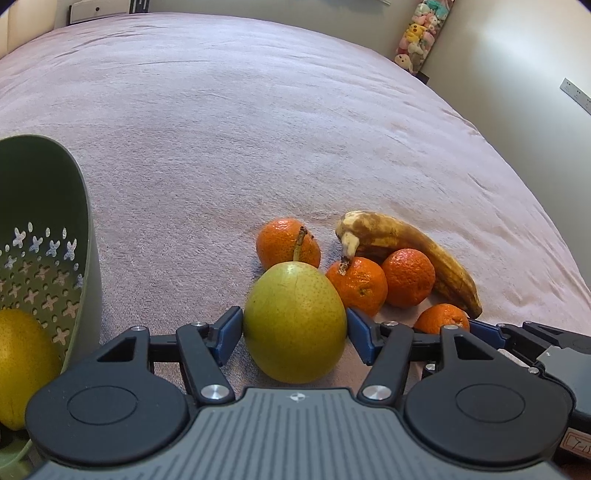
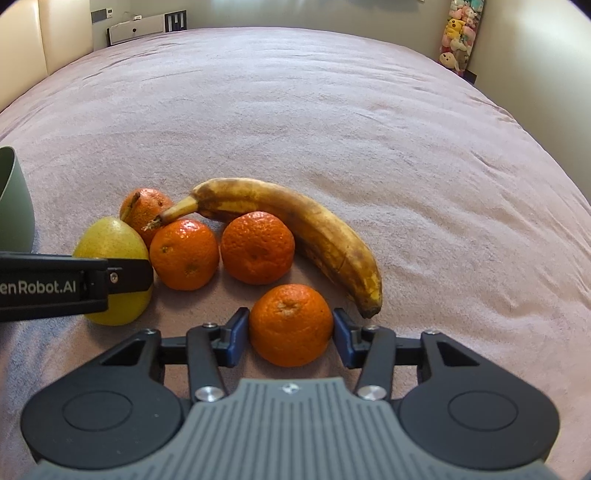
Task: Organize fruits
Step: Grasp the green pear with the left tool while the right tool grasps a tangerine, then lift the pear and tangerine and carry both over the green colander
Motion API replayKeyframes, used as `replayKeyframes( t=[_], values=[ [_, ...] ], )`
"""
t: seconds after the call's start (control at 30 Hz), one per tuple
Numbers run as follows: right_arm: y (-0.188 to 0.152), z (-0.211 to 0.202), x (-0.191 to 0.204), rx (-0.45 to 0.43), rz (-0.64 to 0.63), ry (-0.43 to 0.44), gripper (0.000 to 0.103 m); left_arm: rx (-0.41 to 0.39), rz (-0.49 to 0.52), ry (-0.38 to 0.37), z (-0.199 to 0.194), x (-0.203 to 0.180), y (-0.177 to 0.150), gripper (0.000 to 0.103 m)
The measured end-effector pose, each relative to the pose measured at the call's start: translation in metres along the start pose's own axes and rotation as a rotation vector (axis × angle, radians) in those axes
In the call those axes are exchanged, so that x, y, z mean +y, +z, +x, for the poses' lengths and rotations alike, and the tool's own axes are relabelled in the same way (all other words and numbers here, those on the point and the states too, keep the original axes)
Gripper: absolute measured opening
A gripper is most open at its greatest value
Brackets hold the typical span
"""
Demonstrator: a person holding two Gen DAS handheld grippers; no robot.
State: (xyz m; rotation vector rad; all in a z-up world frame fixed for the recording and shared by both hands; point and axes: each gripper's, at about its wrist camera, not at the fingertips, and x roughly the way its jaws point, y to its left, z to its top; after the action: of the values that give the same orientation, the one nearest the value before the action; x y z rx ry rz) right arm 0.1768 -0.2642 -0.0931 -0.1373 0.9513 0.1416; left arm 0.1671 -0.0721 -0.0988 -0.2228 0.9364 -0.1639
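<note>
Fruits lie bunched on the near part of a bed [image 2: 332,122] covered in a pinkish blanket, and we have both claws down among them. Our left claw [image 1: 294,330] straddles a green pear [image 1: 294,321], its blue pads just at the pear's flanks with the jaws standing wide; whether they press yet we cannot tell. Our right claw [image 2: 291,328] brackets the nearest mandarin [image 2: 291,325], its pads [image 2: 238,332] meeting the peel on both sides, so we judge it gripped or as good as gripped. To do this step well, we should close gently and evenly, since both fruits are round and could squirt forward out of the pads, then lift straight up before swinging left. A green colander [image 1: 44,229] stands at the far left of the left wrist view, with a yellow fruit [image 1: 22,365] already inside it, so we take it as the goal. Three more mandarins remain: one behind the pear [image 2: 142,208], one in the middle [image 2: 184,254] and one to its right [image 2: 257,247]. A browned banana [image 2: 295,229] curves behind them, its stem resting over the middle one. The pear touches its neighbour on the right, so lifting it may nudge that fruit. Both tools work close together, and we should stagger the lifts to avoid a clash. Plush toys [image 2: 460,33] hang in the far right corner, well apart.
</note>
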Motion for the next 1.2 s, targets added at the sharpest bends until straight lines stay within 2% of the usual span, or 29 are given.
replayKeyframes(
  t=[0.6, 0.9, 1.2],
  values=[
    [0.005, -0.023, 0.01, -0.032, -0.007, 0.029, 0.044, -0.026, 0.006, 0.002, -0.021, 0.002, -0.003, 0.069],
    [0.011, -0.042, 0.02, -0.087, -0.019, 0.044, 0.044, -0.1, 0.019, -0.02, -0.058, 0.0, 0.005, 0.069],
    [0.02, -0.07, 0.044, -0.163, -0.064, 0.091, 0.044, -0.146, 0.015, 0.0, -0.105, 0.014, 0.013, 0.069]
  ],
)
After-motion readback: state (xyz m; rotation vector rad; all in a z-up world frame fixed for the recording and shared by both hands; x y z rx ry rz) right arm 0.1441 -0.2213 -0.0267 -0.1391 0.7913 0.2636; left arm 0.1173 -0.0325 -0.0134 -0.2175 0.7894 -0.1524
